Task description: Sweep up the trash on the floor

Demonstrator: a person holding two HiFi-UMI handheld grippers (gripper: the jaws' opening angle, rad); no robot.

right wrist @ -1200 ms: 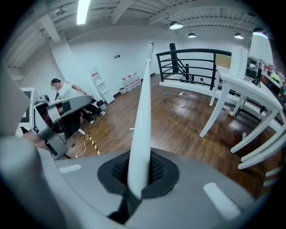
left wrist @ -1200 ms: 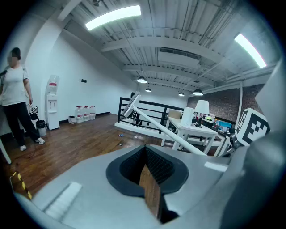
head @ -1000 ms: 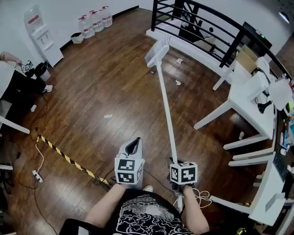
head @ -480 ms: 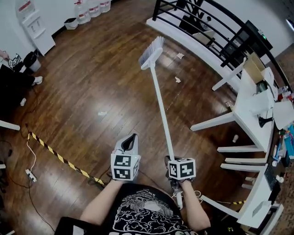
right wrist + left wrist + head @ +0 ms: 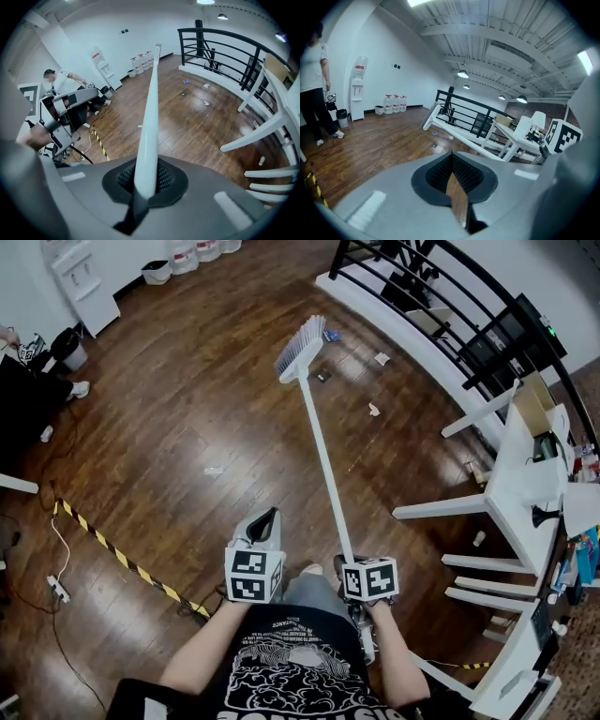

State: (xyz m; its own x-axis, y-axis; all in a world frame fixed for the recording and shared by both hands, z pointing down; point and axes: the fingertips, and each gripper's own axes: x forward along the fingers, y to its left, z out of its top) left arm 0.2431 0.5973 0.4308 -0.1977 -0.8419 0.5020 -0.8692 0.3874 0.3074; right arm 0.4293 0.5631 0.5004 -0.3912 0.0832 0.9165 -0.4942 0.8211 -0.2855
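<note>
Advancing on scraps (image 5: 373, 410) by railing (image 5: 441, 282): broom head (image 5: 300, 348) now nearer them; right gripper (image 5: 146, 185) clamped on handle (image 5: 151, 112), left gripper (image 5: 267, 524) closed, empty; sweep pending

The wooden floor (image 5: 187, 418) lies open ahead and to the left, with only small scraps of trash (image 5: 373, 410) on it around the broom (image 5: 300, 348) head. To the right, a slanting white desk leg (image 5: 441, 510) and the desks (image 5: 520, 479) close that side. Beyond the broom head, the black railing (image 5: 497, 338) bars the far edge. Near left, a yellow-black tape strip (image 5: 122, 559) and a cable (image 5: 59, 554) cross the boards. A water dispenser (image 5: 84, 282) stands by the far wall
</note>
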